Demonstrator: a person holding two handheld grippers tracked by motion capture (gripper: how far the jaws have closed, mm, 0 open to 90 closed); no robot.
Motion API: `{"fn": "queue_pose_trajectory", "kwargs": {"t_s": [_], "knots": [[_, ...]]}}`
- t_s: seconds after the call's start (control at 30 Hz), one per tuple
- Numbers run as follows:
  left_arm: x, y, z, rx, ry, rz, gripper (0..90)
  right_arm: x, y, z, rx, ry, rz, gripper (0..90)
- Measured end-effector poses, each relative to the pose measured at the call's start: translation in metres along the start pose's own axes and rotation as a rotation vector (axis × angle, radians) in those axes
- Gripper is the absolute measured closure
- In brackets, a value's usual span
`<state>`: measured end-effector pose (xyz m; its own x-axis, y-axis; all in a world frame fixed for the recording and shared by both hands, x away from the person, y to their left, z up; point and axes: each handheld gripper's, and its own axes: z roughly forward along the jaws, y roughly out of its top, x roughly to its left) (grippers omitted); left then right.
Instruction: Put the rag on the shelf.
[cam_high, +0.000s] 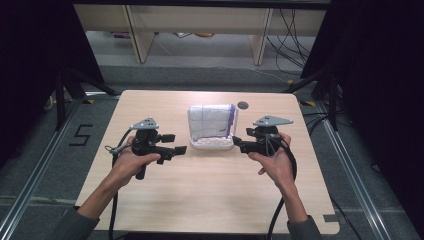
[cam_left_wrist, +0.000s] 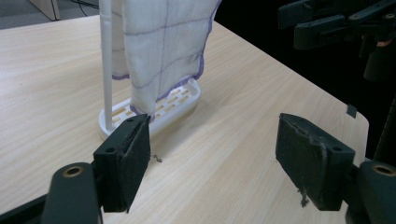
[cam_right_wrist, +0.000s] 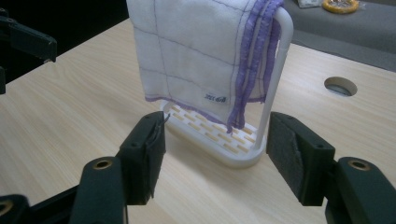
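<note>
Cloth (cam_high: 210, 121) is hanging on the rack (cam_high: 214, 143) mid-desk (cam_high: 200, 200). Left gripper (cam_high: 176, 143) and right gripper (cam_high: 239, 143) are flanking it, both wide open, holding nothing. Best approach, I reckon: pinching the cloth's hanging edges, clear of the rack's post.

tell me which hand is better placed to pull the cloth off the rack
Probably right. The right gripper sits close beside the white rack, jaws open, facing the purple-edged cloth. The left gripper is also open but stands farther off.

White cloth (cam_right_wrist: 187, 60) – purple grid, purple hem – on white rack (cam_right_wrist: 233, 151).
</note>
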<state>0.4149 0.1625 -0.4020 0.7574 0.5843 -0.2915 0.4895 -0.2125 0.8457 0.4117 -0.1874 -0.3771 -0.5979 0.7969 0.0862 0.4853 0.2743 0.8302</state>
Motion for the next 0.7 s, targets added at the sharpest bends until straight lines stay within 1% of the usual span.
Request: {"fn": "queue_pose_trajectory", "kwargs": {"t_s": [0.03,0.07,0.1,0.13,0.17,0.2,0.23,0.27,0.3,0.33,0.37,0.4,0.43,0.47,0.5,0.53,0.57,0.6,0.63,0.67,0.7], "knots": [[0.000,-0.002,0.001,-0.003,-0.009,0.003,25.7,0.000,0.000,0.000,-0.005,0.007,-0.006,37.7],[0.000,-0.003,0.001,0.002,-0.010,0.000,25.4,0.000,-0.002,0.001,-0.025,0.009,-0.012,37.3],[-0.001,-0.004,0.000,-0.001,-0.008,-0.001,25.2,0.002,-0.003,-0.001,-0.009,0.006,-0.008,36.6],[-0.001,-0.005,0.000,0.001,-0.014,-0.004,25.0,0.004,-0.005,-0.001,-0.014,0.014,0.005,36.2],[-0.001,-0.006,-0.001,0.003,-0.010,-0.006,24.9,0.004,-0.006,-0.001,-0.017,0.012,0.003,35.7],[-0.002,-0.008,-0.002,0.003,-0.013,-0.012,24.6,0.004,-0.007,-0.001,-0.008,0.030,0.004,34.6],[-0.002,-0.010,-0.003,0.000,-0.022,-0.011,24.5,0.006,-0.009,-0.001,-0.002,0.031,0.019,33.8],[-0.004,-0.012,-0.003,-0.005,-0.020,-0.009,24.3,0.007,-0.011,0.000,-0.012,0.039,0.015,32.9],[-0.004,-0.014,-0.004,-0.001,-0.027,-0.005,24.1,0.006,-0.012,0.001,-0.015,0.054,-0.007,32.2],[-0.004,-0.016,-0.004,0.001,-0.021,-0.004,24.1,0.008,-0.014,0.001,-0.013,0.059,0.010,31.7],[-0.004,-0.017,-0.004,0.011,-0.025,-0.001,23.9,0.009,-0.016,0.000,-0.004,0.049,0.015,31.0],[-0.004,-0.019,-0.004,0.009,-0.027,-0.003,23.7,0.008,-0.018,0.002,-0.014,0.049,0.006,30.4],[-0.005,-0.021,-0.003,0.008,-0.028,-0.006,23.6,0.010,-0.020,0.002,0.002,0.057,0.017,30.1],[-0.004,-0.022,-0.003,0.017,-0.034,-0.003,23.5,0.011,-0.021,0.002,0.011,0.059,0.027,30.1],[-0.005,-0.024,-0.003,0.012,-0.032,-0.006,23.4,0.010,-0.024,0.005,-0.006,0.068,0.016,29.9],[-0.006,-0.025,-0.003,0.023,-0.033,-0.008,23.2,0.011,-0.025,0.004,0.001,0.061,0.025,29.7],[-0.006,-0.027,-0.003,0.024,-0.036,-0.005,22.9,0.011,-0.027,0.004,0.007,0.063,0.021,29.5],[-0.006,-0.029,-0.003,0.021,-0.040,0.001,22.8,0.012,-0.028,0.005,0.009,0.074,0.030,29.2],[-0.007,-0.030,-0.003,0.028,-0.038,0.001,22.7,0.012,-0.029,0.005,0.011,0.072,0.023,29.0],[-0.007,-0.032,-0.003,0.024,-0.041,-0.001,22.7,0.012,-0.031,0.006,0.006,0.075,0.025,28.9],[-0.007,-0.034,-0.003,0.025,-0.040,0.002,22.7,0.011,-0.032,0.006,-0.004,0.057,-0.005,28.8]]}}
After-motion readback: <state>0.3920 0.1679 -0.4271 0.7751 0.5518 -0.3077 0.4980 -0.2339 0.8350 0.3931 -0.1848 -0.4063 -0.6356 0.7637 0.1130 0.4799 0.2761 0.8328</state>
